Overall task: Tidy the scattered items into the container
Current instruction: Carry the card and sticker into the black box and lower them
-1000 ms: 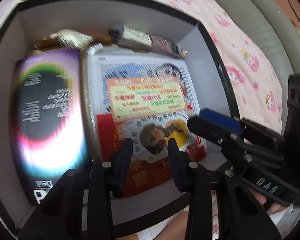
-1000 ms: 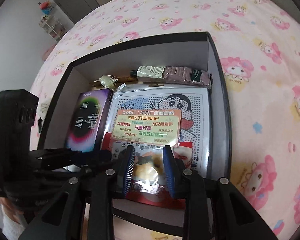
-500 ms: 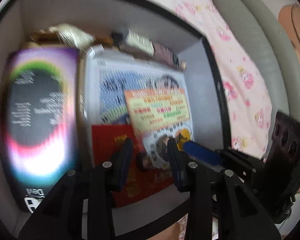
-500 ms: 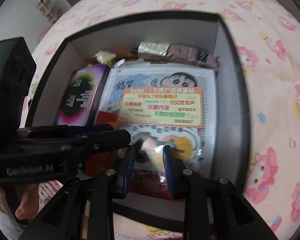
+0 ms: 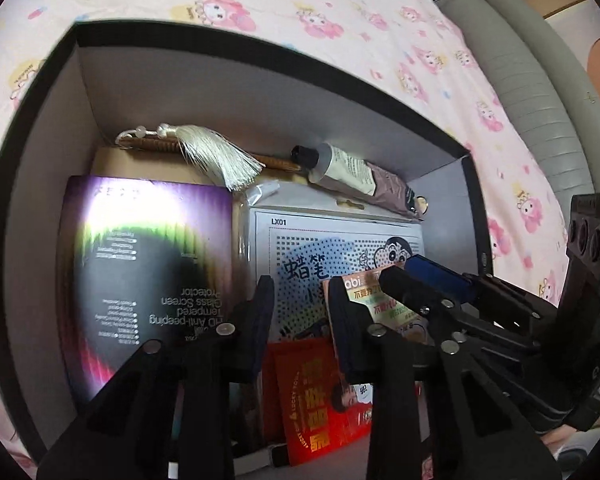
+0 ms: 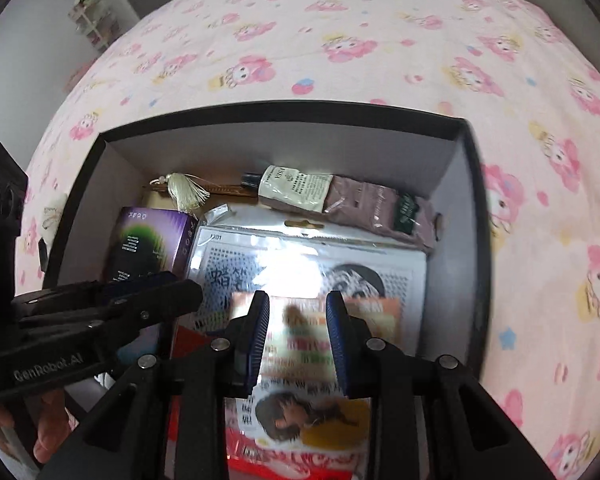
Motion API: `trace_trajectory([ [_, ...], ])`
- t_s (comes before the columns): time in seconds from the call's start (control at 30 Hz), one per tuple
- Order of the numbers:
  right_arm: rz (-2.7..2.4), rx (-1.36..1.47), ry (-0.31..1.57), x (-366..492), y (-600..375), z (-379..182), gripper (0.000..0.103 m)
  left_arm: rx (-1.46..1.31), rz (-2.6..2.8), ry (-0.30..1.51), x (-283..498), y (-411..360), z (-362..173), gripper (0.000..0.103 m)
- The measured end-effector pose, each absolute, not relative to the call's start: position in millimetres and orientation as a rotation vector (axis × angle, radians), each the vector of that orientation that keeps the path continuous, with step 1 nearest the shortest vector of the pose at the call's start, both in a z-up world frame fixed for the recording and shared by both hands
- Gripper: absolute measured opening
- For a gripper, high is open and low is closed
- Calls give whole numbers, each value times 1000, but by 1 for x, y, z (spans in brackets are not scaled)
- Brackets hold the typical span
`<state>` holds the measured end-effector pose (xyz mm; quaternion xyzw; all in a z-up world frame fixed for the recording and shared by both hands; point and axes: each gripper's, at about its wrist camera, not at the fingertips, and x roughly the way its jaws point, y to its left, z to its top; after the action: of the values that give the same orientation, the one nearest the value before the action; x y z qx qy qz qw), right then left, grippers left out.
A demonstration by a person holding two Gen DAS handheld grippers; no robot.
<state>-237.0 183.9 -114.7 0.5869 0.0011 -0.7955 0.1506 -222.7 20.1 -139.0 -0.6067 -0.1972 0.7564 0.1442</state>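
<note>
A black box with grey inner walls [image 5: 260,100] [image 6: 280,152] sits on the bed and holds the items. In it lie a purple screen-protector box [image 5: 148,272] [image 6: 148,244], a white bead kit [image 5: 320,248] [image 6: 300,256], an orange sticker card [image 5: 358,286] [image 6: 376,314], a red envelope [image 5: 312,400], a cream tube [image 5: 352,176] [image 6: 300,190] and a white tassel [image 5: 216,156] [image 6: 186,194]. My left gripper [image 5: 300,320] hovers over the kit, its jaws closing with nothing between them. Close beside it, my right gripper [image 6: 297,332] hangs over the orange card, slightly open and empty.
The box rests on a pink cartoon-print sheet [image 6: 380,40]. A grey padded bed edge [image 5: 540,100] runs along the right. A person's hand [image 6: 48,428] holds the left gripper's body at the lower left. A small shelf [image 6: 92,20] stands far off by the wall.
Both grippers have shifted over the box and now sit closer together. The contents slid down and right in the views. The left jaws have narrowed a little.
</note>
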Motion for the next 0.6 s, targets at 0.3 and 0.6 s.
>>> trace_trajectory([
  [0.3, -2203, 1773, 14, -232, 188, -137, 25, -1815, 2042, -538, -230, 43, -151, 26],
  [0.6, -2280, 1694, -64, -193, 200, -119, 26, -1769, 2088, -513, -193, 36, -135, 26],
])
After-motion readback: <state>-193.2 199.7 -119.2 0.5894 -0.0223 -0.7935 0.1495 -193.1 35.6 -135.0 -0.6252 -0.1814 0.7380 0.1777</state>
